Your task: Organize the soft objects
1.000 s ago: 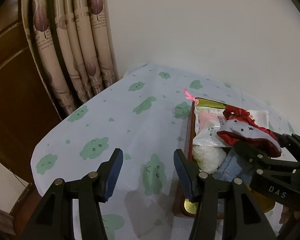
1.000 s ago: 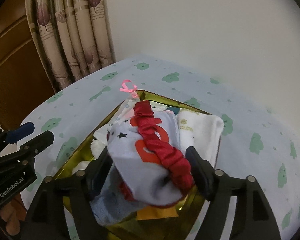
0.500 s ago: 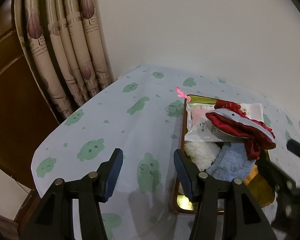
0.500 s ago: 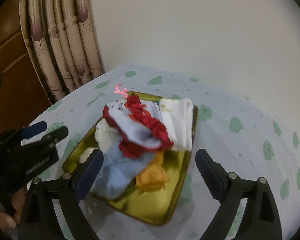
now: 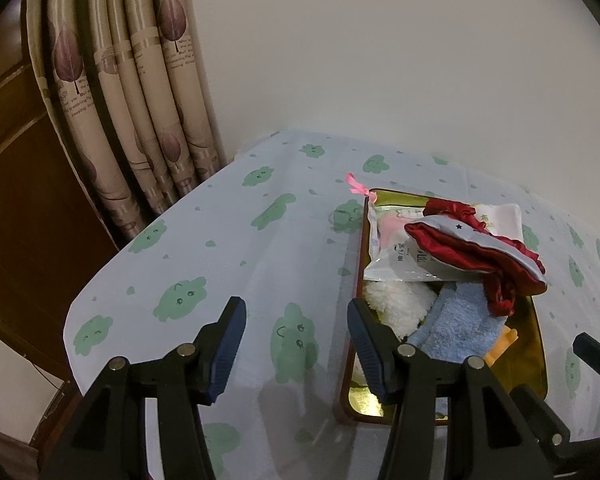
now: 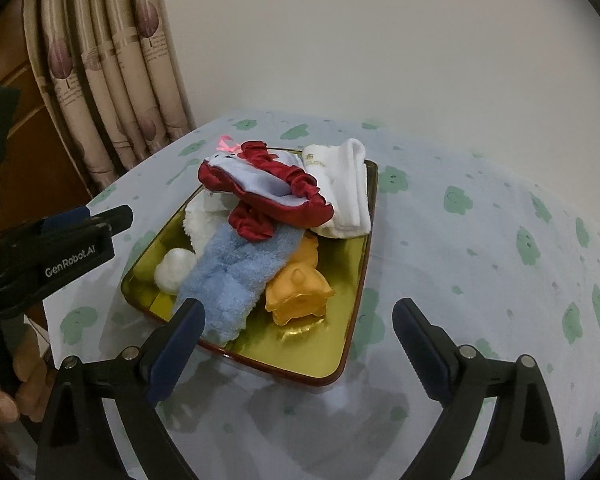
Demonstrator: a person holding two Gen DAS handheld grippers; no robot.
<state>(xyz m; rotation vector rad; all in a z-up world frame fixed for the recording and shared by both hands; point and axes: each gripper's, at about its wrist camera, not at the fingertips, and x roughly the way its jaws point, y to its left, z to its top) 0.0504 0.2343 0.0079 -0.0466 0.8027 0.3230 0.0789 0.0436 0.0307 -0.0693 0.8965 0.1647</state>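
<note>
Both grippers empty, jaws apart: right gripper (image 6: 296,320) hovers before the gold tray (image 6: 352,304) of soft items, left gripper (image 5: 296,320) over table (image 5: 228,248) just left of it.

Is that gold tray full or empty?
Full: the gold tray holds a heaped blue towel, white cloth and red-trimmed garment.

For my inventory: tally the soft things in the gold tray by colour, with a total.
Red and pale blue: 1, pouch
White: 3, towel, fluffy piece, ball
Blue: 1, cloth
Orange: 1, toy
Clear: 1, packet
Total: 7
</note>
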